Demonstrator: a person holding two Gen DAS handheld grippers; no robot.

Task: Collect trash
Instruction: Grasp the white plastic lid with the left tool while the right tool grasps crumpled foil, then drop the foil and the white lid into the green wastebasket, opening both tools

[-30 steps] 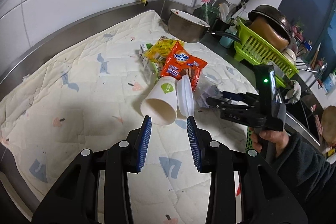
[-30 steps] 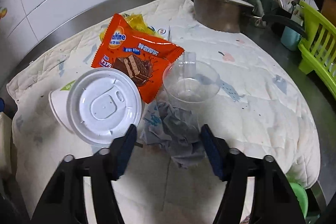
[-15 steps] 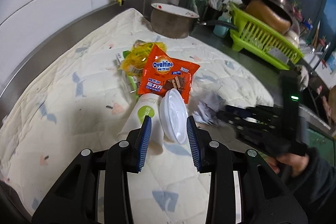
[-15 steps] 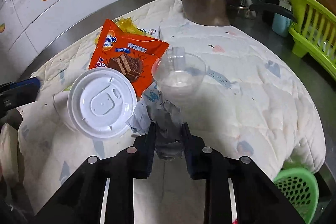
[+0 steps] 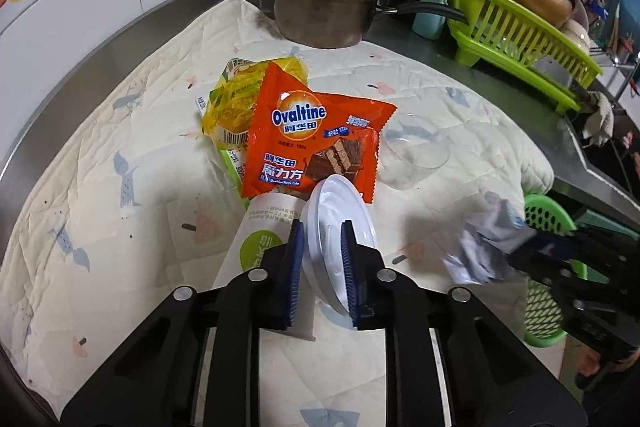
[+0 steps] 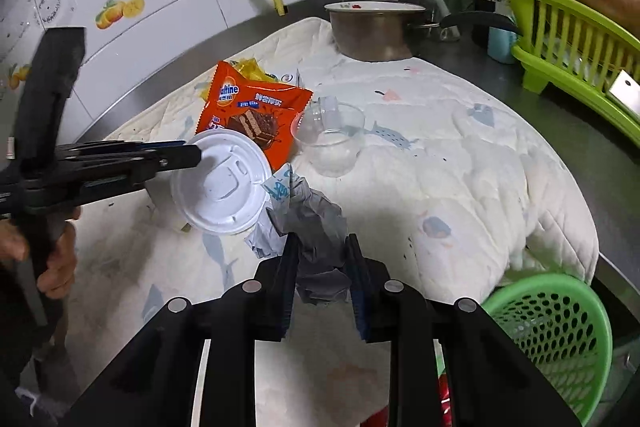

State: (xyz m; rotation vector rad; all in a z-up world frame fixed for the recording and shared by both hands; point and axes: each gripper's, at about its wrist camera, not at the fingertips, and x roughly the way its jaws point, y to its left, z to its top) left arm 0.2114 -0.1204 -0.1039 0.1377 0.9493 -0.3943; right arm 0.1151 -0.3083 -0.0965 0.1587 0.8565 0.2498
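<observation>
Left wrist view: left tongs (image 5: 322, 269) have just been closing and now clamp the round white plastic lid (image 5: 340, 227) edge-on between their blue pads, beside a white paper cup with a green logo (image 5: 256, 243) lying on its side. Beyond, on the pale quilted cloth (image 5: 120, 131) covering the desk: orange Ovaltine cake wrapper (image 5: 308, 135) overlapping a crumpled yellow plastic wrapper (image 5: 236, 95), and a clear plastic cup (image 5: 412, 155) on its side just right of the orange one. Further back, a steel saucepan (image 5: 324, 15) and a lime-green dish rack (image 5: 516, 39).

Right wrist view: right tongs (image 6: 322, 269) drawn together on a crumpled grey-white paper wad (image 6: 316, 227), seemingly raised off the cloth, though blur in the other view makes that hard to confirm. Green perforated plastic basket (image 6: 552, 327) at lower right, past the cloth's edge. Lid touching the wad's upper left. A hand (image 6: 56, 259) grips the left handle.
</observation>
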